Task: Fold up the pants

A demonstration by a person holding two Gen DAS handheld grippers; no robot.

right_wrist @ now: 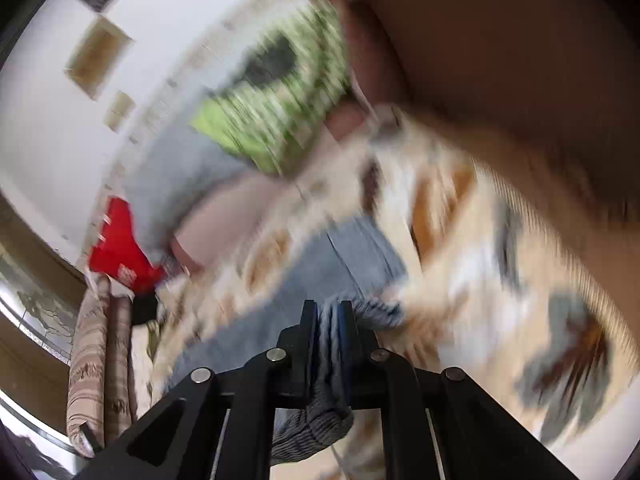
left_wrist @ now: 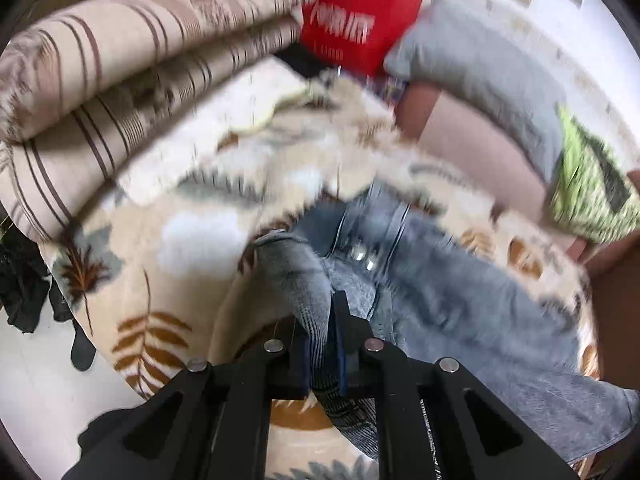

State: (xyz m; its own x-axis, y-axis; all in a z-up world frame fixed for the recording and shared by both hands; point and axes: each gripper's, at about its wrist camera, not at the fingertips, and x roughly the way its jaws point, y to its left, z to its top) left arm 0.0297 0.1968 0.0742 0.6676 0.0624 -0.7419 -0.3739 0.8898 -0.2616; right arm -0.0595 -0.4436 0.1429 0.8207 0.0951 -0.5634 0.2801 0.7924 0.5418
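Observation:
Light blue denim pants [left_wrist: 432, 292] lie across a cream leaf-print blanket [left_wrist: 168, 264]. My left gripper [left_wrist: 325, 320] is shut on a bunched fold of the pants' fabric, which hangs through the fingers towards me. The waistband with its metal button [left_wrist: 362, 258] lies just beyond. In the blurred right wrist view my right gripper [right_wrist: 329, 318] is shut on another bunch of the pants [right_wrist: 344, 256], with fabric drooping below the fingers.
A rolled striped beige quilt [left_wrist: 120, 92] lies at the upper left. A red bag [left_wrist: 356, 28], a grey pillow [left_wrist: 492, 76], a pink pillow [left_wrist: 476, 148] and a green patterned item [left_wrist: 592, 184] lie behind. Dark clothes [left_wrist: 28, 292] hang at the left edge.

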